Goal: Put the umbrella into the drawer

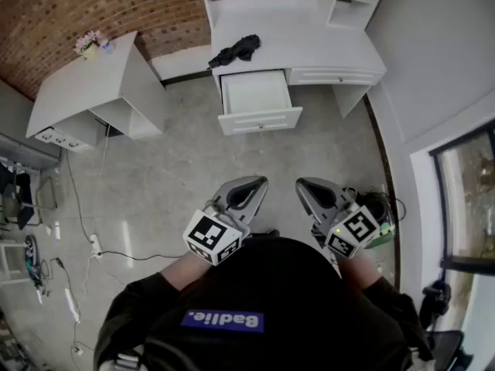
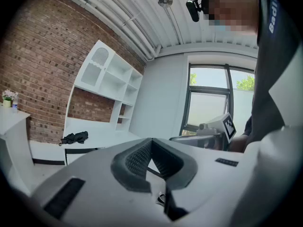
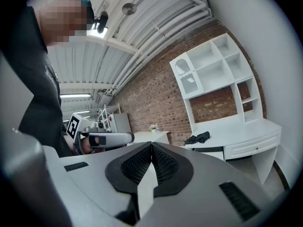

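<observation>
Nearest, close to the person's body, the left gripper (image 1: 255, 185) and the right gripper (image 1: 303, 184) point out over the floor side by side. Each has its jaws pressed together with nothing between them.

Beyond a stretch of bare floor, the drawer (image 1: 255, 95) stands pulled out of the white desk (image 1: 317, 45) and looks empty.

Just behind it, at the left end of the desk top, lies the umbrella (image 1: 236, 51), well apart from both grippers. It is black, folded short, its cloth loose and crumpled in a lopsided bundle. It is probably light, with soft, slippery fabric over a stiff core. A grip across the thick middle should catch the shaft and ribs rather than cloth alone.
</observation>
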The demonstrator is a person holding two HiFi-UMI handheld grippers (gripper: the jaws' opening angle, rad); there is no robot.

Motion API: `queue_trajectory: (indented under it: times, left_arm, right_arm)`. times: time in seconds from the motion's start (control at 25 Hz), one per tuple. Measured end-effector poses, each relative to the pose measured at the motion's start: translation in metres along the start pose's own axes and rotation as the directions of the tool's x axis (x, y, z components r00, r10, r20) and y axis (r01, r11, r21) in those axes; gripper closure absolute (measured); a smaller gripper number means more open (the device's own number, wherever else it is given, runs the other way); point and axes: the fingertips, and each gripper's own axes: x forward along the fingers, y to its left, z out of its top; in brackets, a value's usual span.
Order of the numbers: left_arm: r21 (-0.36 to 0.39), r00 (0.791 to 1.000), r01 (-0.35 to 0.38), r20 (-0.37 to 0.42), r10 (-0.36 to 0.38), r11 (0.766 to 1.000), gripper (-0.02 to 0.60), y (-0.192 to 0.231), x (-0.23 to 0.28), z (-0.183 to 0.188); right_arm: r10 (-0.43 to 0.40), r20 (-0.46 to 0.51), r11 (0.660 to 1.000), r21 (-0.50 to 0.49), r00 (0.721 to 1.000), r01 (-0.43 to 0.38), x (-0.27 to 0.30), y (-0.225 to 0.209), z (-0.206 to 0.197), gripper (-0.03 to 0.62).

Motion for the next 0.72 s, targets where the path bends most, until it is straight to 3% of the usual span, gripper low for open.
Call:
queue_trajectory:
  times: [0.72]
  left_arm:
    - [0.016,0.999,-0.033,0.000,0.033,0.999,0.581,0.010,0.008,0.002]
  right_arm:
    - [-0.006,-0.014,1.000,0.014,1.000,0.006,0.006,-0.016,-0.003,0.563]
